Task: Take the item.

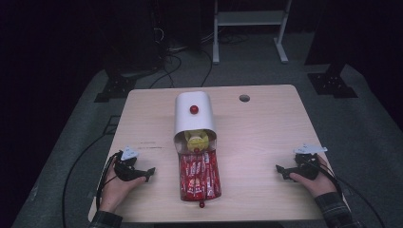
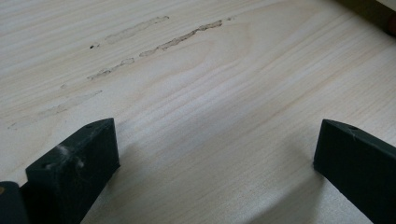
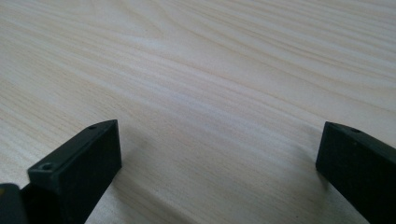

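The white box lies on its side mid-counter, long axis running from the far edge toward the person, open mouth facing the person. A clear tray stands drawn out of that mouth along the same axis, packed with red sachets; a yellow item sits just inside the mouth. One small red knob sits on the box top, another at the tray's near end.

Left gripper rests left of the tray, jaws spread and pointing right toward it, nothing between them. Right gripper rests well apart on the right, jaws likewise spread and empty, pointing left. Left is the nearer of the two; judged the likelier to reach the tray side-on, across its long axis.

Counter: pale wood grain, scuff marks in the left gripper view. The surrounding room is dark, with a grey floor, cables and a white frame beyond.
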Action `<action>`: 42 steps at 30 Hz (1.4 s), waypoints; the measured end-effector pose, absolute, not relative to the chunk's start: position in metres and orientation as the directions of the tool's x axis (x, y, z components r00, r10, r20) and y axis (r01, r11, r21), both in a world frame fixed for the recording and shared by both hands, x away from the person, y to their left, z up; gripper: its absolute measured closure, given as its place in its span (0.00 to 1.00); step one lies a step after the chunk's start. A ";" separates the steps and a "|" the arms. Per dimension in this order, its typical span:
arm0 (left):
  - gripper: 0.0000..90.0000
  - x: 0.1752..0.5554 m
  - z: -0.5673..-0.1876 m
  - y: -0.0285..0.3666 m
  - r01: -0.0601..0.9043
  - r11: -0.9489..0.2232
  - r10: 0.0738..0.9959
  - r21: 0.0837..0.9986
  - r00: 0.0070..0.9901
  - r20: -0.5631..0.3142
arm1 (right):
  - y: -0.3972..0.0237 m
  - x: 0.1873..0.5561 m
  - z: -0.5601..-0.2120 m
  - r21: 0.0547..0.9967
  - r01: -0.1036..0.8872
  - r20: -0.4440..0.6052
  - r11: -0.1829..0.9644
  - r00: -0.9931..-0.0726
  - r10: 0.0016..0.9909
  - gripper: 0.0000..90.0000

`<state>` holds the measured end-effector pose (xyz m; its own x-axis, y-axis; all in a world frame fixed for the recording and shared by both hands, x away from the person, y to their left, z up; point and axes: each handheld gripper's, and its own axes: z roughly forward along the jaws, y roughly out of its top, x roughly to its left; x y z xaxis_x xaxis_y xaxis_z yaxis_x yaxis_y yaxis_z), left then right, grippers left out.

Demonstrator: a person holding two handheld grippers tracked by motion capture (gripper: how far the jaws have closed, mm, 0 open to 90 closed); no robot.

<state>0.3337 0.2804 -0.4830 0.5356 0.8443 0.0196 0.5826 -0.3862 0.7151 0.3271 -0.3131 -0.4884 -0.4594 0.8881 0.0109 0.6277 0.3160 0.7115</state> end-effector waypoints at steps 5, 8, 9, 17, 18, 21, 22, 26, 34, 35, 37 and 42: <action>0.00 0.333 -0.483 0.279 0.582 -0.383 0.846 0.718 0.533 0.019 | -0.313 0.327 -0.488 0.711 0.628 0.011 0.316 -0.459 0.888 0.00; 0.06 0.332 -0.482 0.280 0.574 -0.379 0.845 0.726 0.535 0.019 | -0.313 0.327 -0.488 0.711 0.628 0.011 0.316 -0.459 0.888 0.00; 0.06 0.332 -0.481 0.280 0.577 -0.382 0.844 0.722 0.535 0.019 | -0.313 0.327 -0.488 0.711 0.628 0.011 0.316 -0.459 0.888 0.00; 0.16 0.330 -0.478 0.279 0.581 -0.379 0.835 0.720 0.550 -0.005 | -0.313 0.327 -0.488 0.711 0.628 0.011 0.316 -0.459 0.888 0.00; 0.16 0.330 -0.478 0.279 0.581 -0.379 0.835 0.720 0.550 -0.005 | -0.313 0.327 -0.488 0.711 0.628 0.011 0.316 -0.459 0.888 0.00; 0.19 0.329 -0.476 0.281 0.583 -0.368 0.835 0.724 0.550 -0.019 | -0.313 0.327 -0.488 0.711 0.628 0.011 0.316 -0.459 0.888 0.00; 0.19 0.329 -0.475 0.281 0.582 -0.367 0.835 0.726 0.550 -0.019 | -0.313 0.327 -0.488 0.711 0.628 0.011 0.316 -0.459 0.888 0.00; 0.22 0.326 -0.472 0.283 0.572 -0.367 0.834 0.733 0.552 -0.013 | -0.313 0.327 -0.488 0.711 0.628 0.011 0.316 -0.459 0.888 0.00; 0.26 0.322 -0.467 0.285 0.566 -0.354 0.832 0.745 0.554 -0.025 | -0.313 0.327 -0.488 0.711 0.628 0.011 0.316 -0.459 0.888 0.00; 0.26 0.321 -0.465 0.284 0.564 -0.353 0.831 0.747 0.556 -0.026 | -0.313 0.327 -0.488 0.711 0.628 0.011 0.316 -0.459 0.888 0.00; 0.26 0.321 -0.464 0.284 0.561 -0.353 0.830 0.749 0.558 -0.026 | -0.313 0.327 -0.488 0.711 0.628 0.011 0.316 -0.459 0.888 0.00; 0.29 0.319 -0.462 0.282 0.556 -0.354 0.824 0.752 0.565 -0.031 | -0.313 0.327 -0.488 0.711 0.628 0.011 0.316 -0.459 0.888 0.00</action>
